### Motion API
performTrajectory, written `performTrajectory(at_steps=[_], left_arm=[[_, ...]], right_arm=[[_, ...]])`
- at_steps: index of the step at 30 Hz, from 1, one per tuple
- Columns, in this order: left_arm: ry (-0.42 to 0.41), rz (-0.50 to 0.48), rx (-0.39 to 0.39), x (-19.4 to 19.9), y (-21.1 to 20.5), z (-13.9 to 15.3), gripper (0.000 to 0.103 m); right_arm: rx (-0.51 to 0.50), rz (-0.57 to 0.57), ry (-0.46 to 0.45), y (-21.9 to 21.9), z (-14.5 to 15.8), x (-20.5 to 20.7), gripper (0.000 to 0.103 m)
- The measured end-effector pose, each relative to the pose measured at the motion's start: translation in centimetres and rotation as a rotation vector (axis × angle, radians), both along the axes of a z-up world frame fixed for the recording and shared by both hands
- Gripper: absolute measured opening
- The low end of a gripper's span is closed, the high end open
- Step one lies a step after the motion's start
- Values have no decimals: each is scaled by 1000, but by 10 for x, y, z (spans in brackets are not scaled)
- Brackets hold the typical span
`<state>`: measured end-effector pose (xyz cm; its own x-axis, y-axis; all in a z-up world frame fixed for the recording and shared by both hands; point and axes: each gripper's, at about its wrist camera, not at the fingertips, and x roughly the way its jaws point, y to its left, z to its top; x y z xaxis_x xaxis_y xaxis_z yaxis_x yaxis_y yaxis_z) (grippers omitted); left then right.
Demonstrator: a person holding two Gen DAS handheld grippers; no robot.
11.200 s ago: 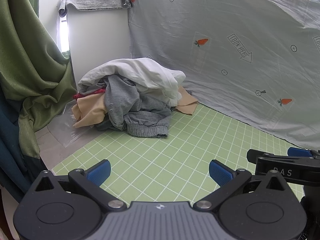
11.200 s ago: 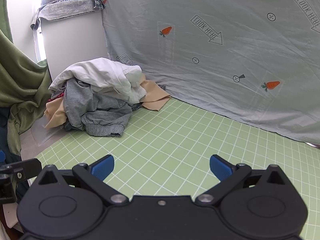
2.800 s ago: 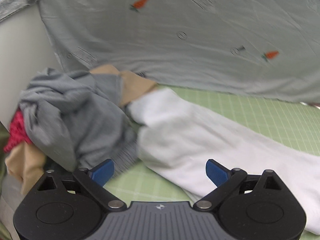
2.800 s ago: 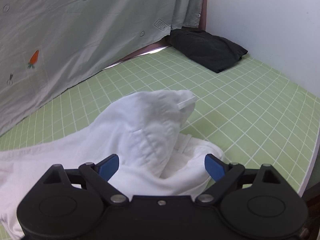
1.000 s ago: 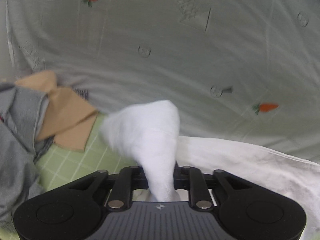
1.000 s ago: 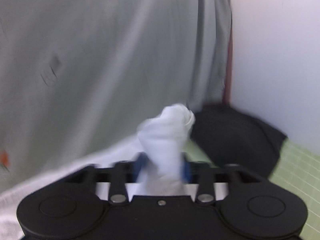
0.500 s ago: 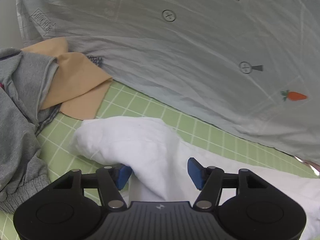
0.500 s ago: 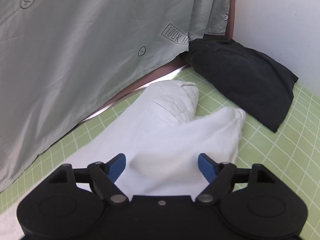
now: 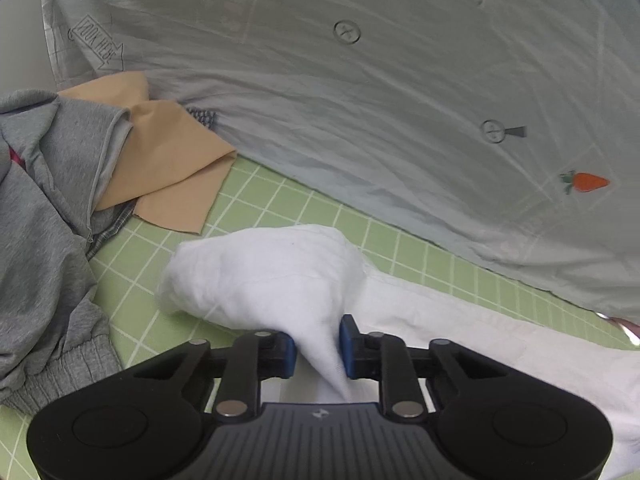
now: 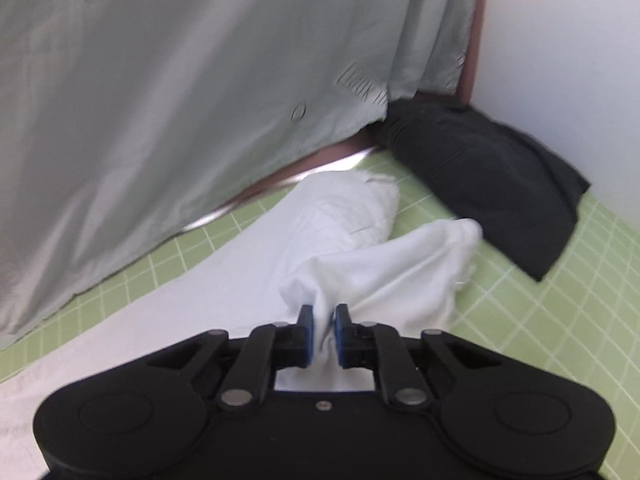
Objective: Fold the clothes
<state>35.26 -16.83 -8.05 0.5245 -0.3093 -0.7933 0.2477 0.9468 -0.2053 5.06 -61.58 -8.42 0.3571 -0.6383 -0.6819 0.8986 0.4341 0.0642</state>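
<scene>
Two tools: both are clamped on the same white garment (image 9: pixel 276 276), one at each end.
Left tool (image 9: pixel 318 346): its blue pads are closed on a bunched fold of white cloth, which rises in a soft hump just ahead of the fingers.
Right tool (image 10: pixel 320 330): its pads pinch a narrow pleat of the white garment (image 10: pixel 360 264); the view is a little blurred.
White garment: it lies stretched along the green grid mat (image 9: pixel 280 200), close to the foot of the grey sheet (image 9: pixel 360 100), with a rumpled end pointing toward the black clothing (image 10: pixel 492 184).
Green grid mat: it covers the tabletop and carries everything here.
Grey sheet: it hangs behind the mat as a backdrop, printed with carrots, arrows and small circle marks.
Grey sweatshirt (image 9: pixel 44 216): it is heaped at the far left of the mat, well left of the white garment's hump, with a ribbed cuff toward the near edge.
Tan cloth (image 9: pixel 168 168): it lies partly under the grey sweatshirt, against the foot of the grey sheet.
Checked fabric (image 9: pixel 202 116): only a small patch peeks out behind the tan cloth.
Black clothing: it sits folded in the mat's far right corner, near a white wall (image 10: pixel 568 60), just beyond the white garment's right end; whether they touch I cannot tell.
</scene>
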Motion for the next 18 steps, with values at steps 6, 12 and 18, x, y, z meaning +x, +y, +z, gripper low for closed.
performTrajectory(at_steps=[6,12,18], left_arm=[[-46,-50,-39,-42,14,26,14],[-57,-39,-65,-107,55,35,13],[53,56,-79,-180,98,8,17]], right_arm=[[-51,-25,-56,36,25,-62,7],[-44,-50,-36,74,19,-135,6],[55,4,46,94,-22,-180,5]])
